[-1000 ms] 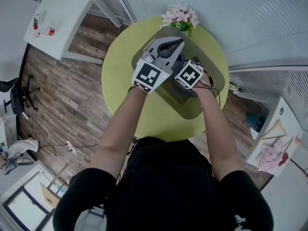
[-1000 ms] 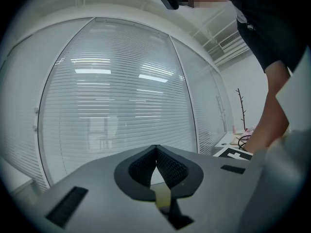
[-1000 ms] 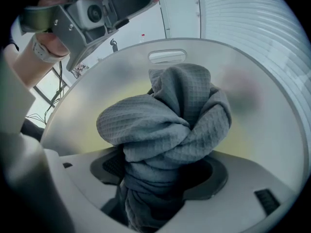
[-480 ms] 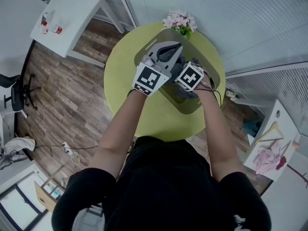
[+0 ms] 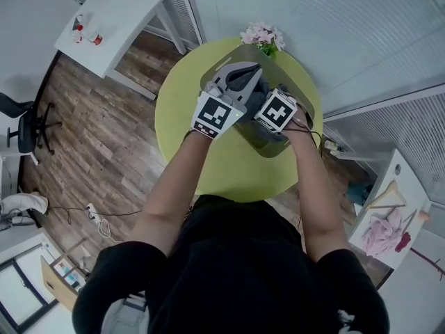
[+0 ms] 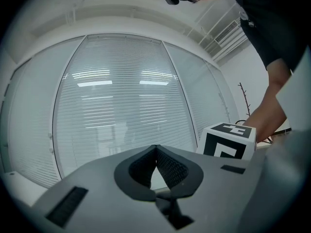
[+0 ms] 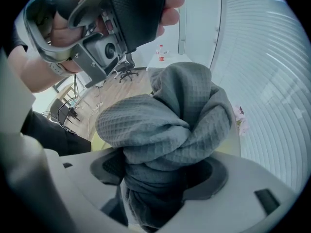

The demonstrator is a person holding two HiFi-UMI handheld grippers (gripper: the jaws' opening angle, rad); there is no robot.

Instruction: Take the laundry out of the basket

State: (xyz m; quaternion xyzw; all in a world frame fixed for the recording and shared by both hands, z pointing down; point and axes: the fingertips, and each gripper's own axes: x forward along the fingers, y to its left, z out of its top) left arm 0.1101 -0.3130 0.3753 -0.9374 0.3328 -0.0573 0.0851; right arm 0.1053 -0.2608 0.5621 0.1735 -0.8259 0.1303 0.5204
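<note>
From the head view, a round yellow-green table (image 5: 184, 110) holds a grey basket (image 5: 300, 82), with a bunch of flowers (image 5: 262, 35) at the far edge. Both tools are over the basket. The left gripper (image 5: 240, 74) points away from the person, and the right gripper (image 5: 259, 105) sits just beside it. A dark grey towel (image 5: 252, 90) shows between the two. Whether it hangs clear of the basket or rests in it cannot be told from above.

In the left gripper view, the left gripper (image 6: 155, 150) has its jaws pressed together at the tips with nothing between them. It faces a window with blinds (image 6: 121, 110). The right tool's marker cube shows at the right.

In the right gripper view, the right gripper (image 7: 160, 176) is pinching the towel (image 7: 165, 125), a waffle-weave cloth bunched into a thick knot between the jaws (a firm hold, by the look of it). The left tool, held in a hand (image 7: 167, 8), hangs just past the bundle.

As for progress, the towel is gripped but not yet set down outside the basket. Lifting it away and putting it on the table looks like what is left. The grippers cover most of the basket floor, so I cannot say whether more laundry lies there.
</note>
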